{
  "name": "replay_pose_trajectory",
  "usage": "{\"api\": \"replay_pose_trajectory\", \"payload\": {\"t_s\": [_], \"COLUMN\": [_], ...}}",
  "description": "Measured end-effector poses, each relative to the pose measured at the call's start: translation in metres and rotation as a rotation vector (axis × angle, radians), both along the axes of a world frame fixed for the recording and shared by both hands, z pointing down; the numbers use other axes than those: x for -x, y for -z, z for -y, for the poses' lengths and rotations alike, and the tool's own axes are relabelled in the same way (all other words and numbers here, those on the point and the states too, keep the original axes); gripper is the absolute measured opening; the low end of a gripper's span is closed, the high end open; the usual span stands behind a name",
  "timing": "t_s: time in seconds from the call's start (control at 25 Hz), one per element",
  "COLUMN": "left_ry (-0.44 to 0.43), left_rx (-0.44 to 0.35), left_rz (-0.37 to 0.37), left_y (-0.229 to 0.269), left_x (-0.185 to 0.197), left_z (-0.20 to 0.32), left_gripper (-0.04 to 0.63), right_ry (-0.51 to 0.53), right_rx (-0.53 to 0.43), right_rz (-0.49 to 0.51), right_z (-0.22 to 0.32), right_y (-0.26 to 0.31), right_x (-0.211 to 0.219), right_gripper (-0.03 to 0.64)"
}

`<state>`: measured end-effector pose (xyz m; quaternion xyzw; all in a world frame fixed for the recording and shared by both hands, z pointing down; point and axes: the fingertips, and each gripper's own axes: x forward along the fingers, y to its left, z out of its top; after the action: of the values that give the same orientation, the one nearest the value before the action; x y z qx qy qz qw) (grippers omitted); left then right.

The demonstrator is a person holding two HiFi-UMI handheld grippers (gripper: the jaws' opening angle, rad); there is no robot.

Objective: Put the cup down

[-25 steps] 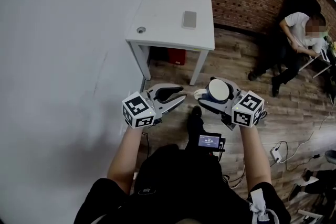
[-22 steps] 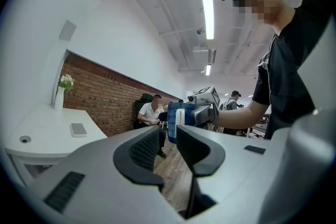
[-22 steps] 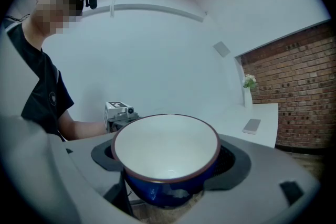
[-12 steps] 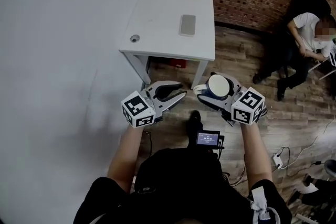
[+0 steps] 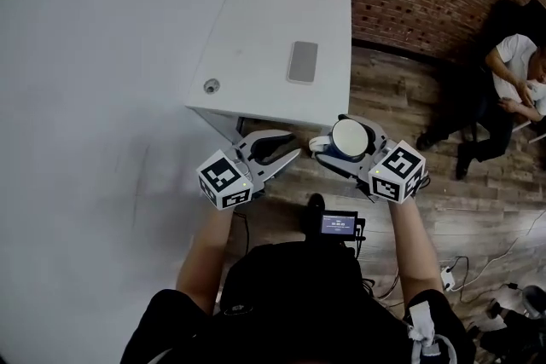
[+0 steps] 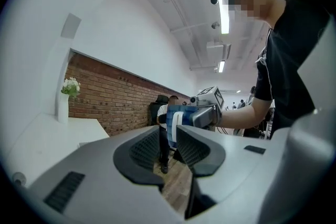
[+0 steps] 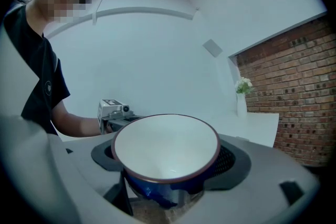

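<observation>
No lettering, label or number is legible anywhere in view.

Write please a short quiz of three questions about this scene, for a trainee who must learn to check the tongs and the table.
1. True or false: the left tongs hold the cup.
2. What lies flat on the white table? A) a phone B) a plate C) a book
3. Fill in: the inside of the cup is ___.
Key: 1 false, the right tongs hold it; 2 A; 3 white.
</observation>
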<state>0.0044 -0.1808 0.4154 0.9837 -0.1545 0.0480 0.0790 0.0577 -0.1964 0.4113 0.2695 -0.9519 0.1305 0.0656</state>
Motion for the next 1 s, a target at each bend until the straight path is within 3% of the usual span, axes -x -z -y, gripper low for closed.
{"api": "replay_pose_trajectory", "payload": {"t_s": [0.52,1.0], "left_ry": [0.02,0.037], "left_rx": [0.0,0.006], "left_rz": [0.027,0.024], "left_y": [0.005,-0.005], "left_x": [-0.057,-0.062], "left_z": [0.1,0.117], "left_gripper": [0.107,0.107], "right_ry": [0.065,0.073], "right_rx": [-0.002,0.016], "right_rz": [-0.008,0.003], "right_z": [0.111,0.128], "right_y": [0.003,-0.011], "right_x": [-0.043,-0.048], "right_gripper": [0.426,0.426]}}
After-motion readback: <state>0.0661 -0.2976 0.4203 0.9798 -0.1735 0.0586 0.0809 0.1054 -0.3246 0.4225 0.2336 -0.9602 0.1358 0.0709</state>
